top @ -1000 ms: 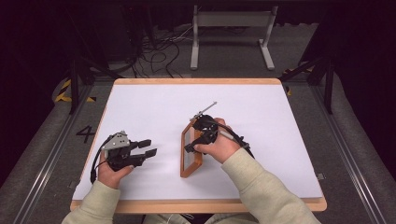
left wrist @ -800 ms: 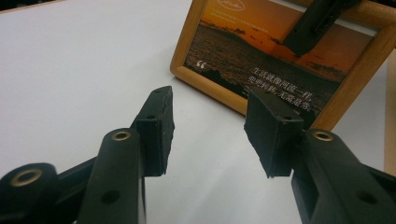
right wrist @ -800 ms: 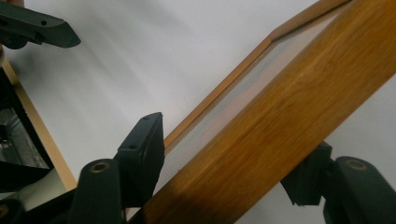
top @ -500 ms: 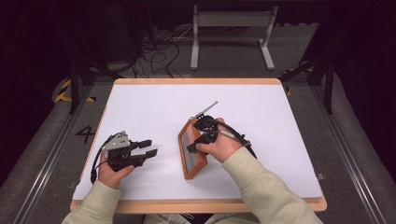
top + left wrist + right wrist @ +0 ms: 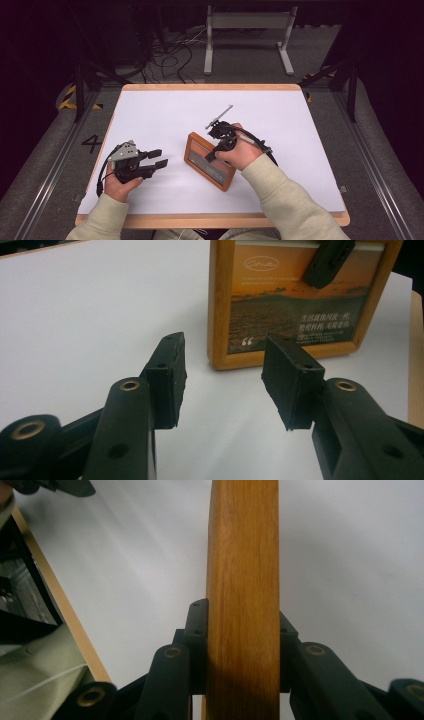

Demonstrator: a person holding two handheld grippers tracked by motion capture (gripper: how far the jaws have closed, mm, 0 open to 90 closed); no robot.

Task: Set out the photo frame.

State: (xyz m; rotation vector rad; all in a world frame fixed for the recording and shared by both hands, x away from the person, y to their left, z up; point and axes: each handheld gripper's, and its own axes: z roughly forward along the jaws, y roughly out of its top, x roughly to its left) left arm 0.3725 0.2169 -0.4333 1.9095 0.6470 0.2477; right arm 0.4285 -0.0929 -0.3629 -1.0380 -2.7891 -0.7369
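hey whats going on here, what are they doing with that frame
A person at a white-topped table works with a gripper in each hand. The right gripper is clamped across the edge of a wooden picture frame with a sunset print, its jaws having just been closing on the wood. The frame sits near the middle of the table, tilted up on an edge. The left gripper rests beside it, open, with nothing between its jaws, pointing at the frame's front.

The left black two-jaw gripper [image 5: 155, 159] rests low near the desk's left edge, held in the left hand [image 5: 121, 180], its fingers [image 5: 167, 375] spread apart with nothing between them. The right black two-jaw gripper [image 5: 212, 152] angles downward from the right hand [image 5: 240, 155]; its fingers [image 5: 197, 630] have just been closing and now press both sides of a wooden picture frame [image 5: 243, 580].
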